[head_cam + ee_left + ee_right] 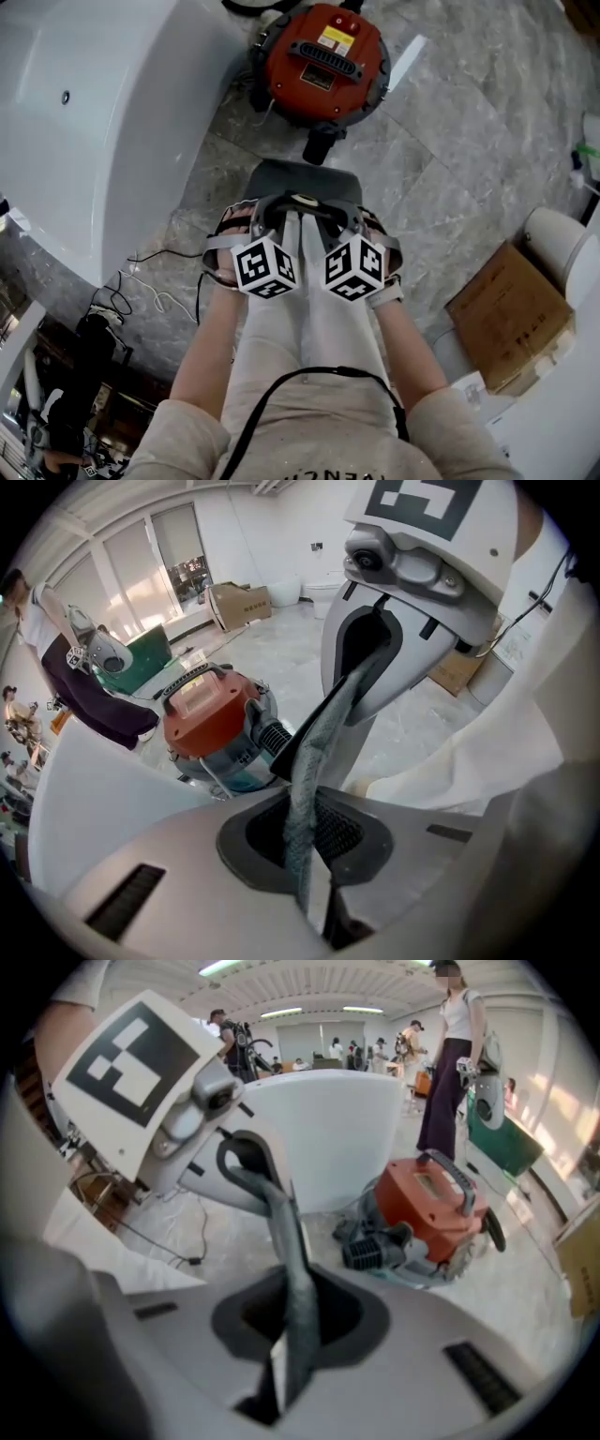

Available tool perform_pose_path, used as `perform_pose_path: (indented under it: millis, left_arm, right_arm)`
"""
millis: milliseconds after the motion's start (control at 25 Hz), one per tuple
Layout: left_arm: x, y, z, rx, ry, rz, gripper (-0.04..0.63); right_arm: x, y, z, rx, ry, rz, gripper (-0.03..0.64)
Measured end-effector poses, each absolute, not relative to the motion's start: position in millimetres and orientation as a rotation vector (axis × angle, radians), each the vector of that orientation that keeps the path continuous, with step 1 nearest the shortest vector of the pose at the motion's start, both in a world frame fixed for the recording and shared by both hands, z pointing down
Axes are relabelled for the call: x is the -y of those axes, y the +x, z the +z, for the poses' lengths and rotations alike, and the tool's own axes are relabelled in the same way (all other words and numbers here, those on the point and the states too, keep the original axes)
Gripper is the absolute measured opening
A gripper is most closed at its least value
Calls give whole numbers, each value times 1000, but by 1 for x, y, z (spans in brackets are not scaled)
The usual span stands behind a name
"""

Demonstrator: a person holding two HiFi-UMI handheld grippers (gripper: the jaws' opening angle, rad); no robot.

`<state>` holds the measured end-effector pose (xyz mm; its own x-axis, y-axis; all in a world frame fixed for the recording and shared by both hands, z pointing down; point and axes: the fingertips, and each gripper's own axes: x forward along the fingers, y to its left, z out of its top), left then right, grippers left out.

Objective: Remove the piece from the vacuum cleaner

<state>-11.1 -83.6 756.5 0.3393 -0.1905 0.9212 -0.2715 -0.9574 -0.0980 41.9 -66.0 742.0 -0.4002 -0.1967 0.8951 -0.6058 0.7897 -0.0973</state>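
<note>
On the grey marble floor [450, 141], the orange vacuum cleaner [323, 56] sits at top centre while the grey piece [305, 183] is held mid-frame, apart from it, its edge clenched in both the left claw [305, 846] and the right claw [295, 1335], so removal looks done, with only setting the piece down left.

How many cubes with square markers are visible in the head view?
2. The left cube is at the centre left of the head view; the right cube is close beside it, at the centre right. None seems hidden.
</note>
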Motion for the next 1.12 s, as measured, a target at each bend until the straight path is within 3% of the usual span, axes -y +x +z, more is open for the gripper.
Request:
perform_pose_path:
  millis: [400,1120]
  left_arm:
    - [84,7,700,256,2523,1621,35]
    - [83,20,561,343,2508,1364,35]
  right_arm:
    - [67,57,682,2010,553,598,41]
    - [70,70,547,2066,505,546,41]
